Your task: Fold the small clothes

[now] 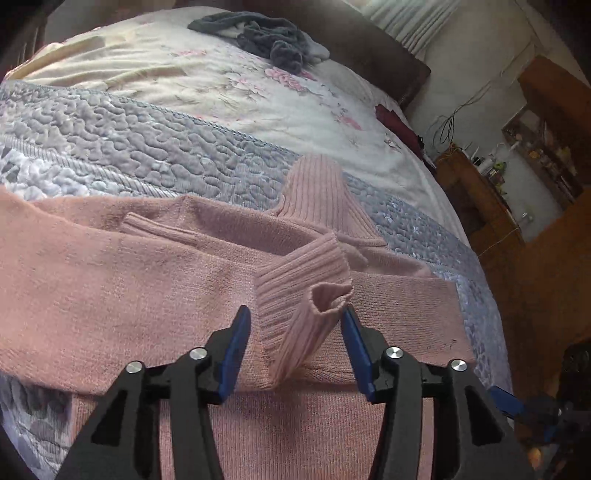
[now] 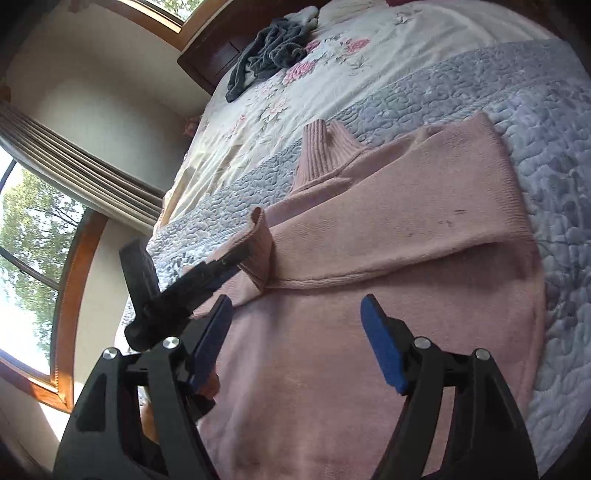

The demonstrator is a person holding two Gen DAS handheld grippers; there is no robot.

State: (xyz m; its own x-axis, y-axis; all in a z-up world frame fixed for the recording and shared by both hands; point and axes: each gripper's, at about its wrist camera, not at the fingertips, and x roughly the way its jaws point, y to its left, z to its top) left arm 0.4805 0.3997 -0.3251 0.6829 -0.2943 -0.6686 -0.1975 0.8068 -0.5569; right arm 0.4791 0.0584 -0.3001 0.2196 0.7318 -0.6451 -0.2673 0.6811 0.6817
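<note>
A pink knit sweater (image 1: pixel 110 280) lies flat on the quilted bed, its ribbed turtleneck collar (image 1: pixel 317 184) pointing towards the headboard. One sleeve is folded across the body, and its ribbed cuff (image 1: pixel 303 280) stands up between the blue pads of my left gripper (image 1: pixel 295 312), which is open around it. In the right wrist view, my right gripper (image 2: pixel 297 300) hangs open over the sweater's (image 2: pixel 388 229) lower body with nothing between its fingers. There the left gripper (image 2: pixel 236 258) shows as a dark tool at the cuff (image 2: pixel 258 251). The other sleeve (image 2: pixel 406 199) lies folded over the chest.
A crumpled grey garment (image 1: pixel 266 33) lies near the dark headboard (image 1: pixel 369 48). The floral and grey quilt (image 1: pixel 147 147) covers the bed. A dark red item (image 1: pixel 391 118) sits at the bed's right edge, with wooden furniture (image 1: pixel 480 206) beyond. Windows (image 2: pixel 29 229) are to the left.
</note>
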